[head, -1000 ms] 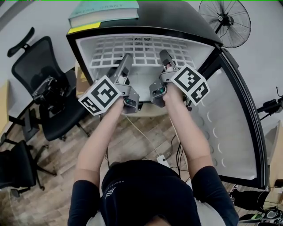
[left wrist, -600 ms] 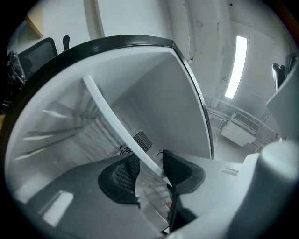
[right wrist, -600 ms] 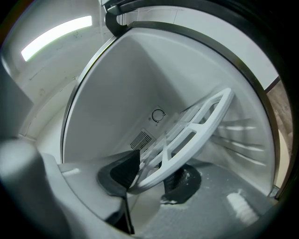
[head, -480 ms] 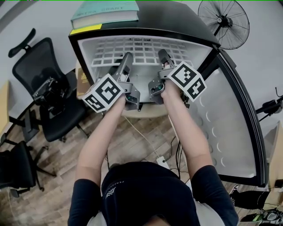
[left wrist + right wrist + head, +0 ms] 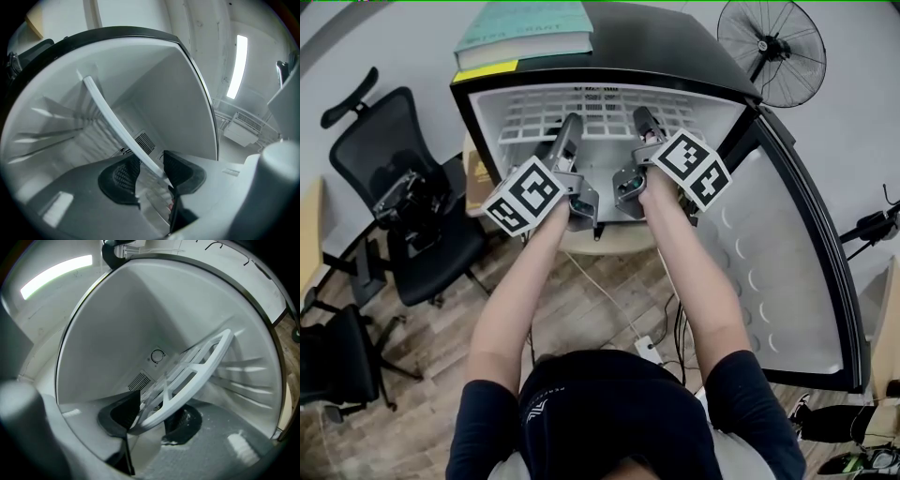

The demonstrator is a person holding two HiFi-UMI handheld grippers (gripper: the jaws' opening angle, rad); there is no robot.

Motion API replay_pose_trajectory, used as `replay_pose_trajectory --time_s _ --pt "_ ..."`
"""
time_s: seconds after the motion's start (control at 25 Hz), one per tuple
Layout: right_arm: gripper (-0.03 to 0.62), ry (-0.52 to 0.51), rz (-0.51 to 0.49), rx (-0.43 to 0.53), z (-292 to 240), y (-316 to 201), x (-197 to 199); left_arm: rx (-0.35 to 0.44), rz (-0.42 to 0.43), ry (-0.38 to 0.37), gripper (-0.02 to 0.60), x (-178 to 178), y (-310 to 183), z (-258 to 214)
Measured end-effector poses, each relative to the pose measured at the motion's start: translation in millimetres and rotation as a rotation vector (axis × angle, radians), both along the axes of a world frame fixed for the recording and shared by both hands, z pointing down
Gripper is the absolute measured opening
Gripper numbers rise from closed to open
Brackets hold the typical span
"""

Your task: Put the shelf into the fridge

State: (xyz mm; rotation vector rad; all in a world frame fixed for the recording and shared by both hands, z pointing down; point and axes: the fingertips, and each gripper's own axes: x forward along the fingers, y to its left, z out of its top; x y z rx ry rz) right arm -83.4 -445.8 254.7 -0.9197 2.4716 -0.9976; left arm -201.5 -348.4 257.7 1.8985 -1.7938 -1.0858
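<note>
The white wire shelf [image 5: 600, 117] lies level inside the open black fridge [image 5: 478, 103]. Both grippers reach into the opening at its front edge. My left gripper [image 5: 567, 127] has the shelf's white front bar [image 5: 110, 117] running between its jaws [image 5: 147, 171]; the pads stand wide, with a gap beside the bar. My right gripper [image 5: 642, 120] is shut on the shelf's front rim [image 5: 197, 366], which is pinched between its pads [image 5: 154, 420]. The shelf's far end is hidden deep in the fridge.
The fridge door [image 5: 778, 253] stands swung open at the right. A green book [image 5: 525, 33] lies on the fridge top. A fan [image 5: 769, 42] stands behind; office chairs [image 5: 403, 197] are at the left. Cables and a power strip [image 5: 647, 347] lie on the wood floor.
Both grippers have pushed a little farther into the fridge with the shelf. The left jaws now stand apart from the bar.
</note>
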Motion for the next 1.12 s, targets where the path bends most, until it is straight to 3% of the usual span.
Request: replay_pose_trajectory --time_s 0.24,0.44,0.88,1.12 --pt "0.135 -0.034 -0.007 -0.031 2.1 1.8 2.7 -0.023 0.025 0.063 0.173 0.1 0.1 2.2" --pt "0.144 -0.036 -0.002 -0.039 2.0 11.9 9.5 -0.028 0.054 0.067 0.143 9.7 12.0 2.8" --pt "0.134 -0.034 -0.008 -0.015 5.1 45.4 24.8 -0.076 0.062 0.020 0.075 15.6 37.6 10.7" --pt "0.106 -0.016 -0.011 0.018 6.5 60.3 32.1 -0.090 0.030 -0.073 0.029 14.7 52.9 1.7"
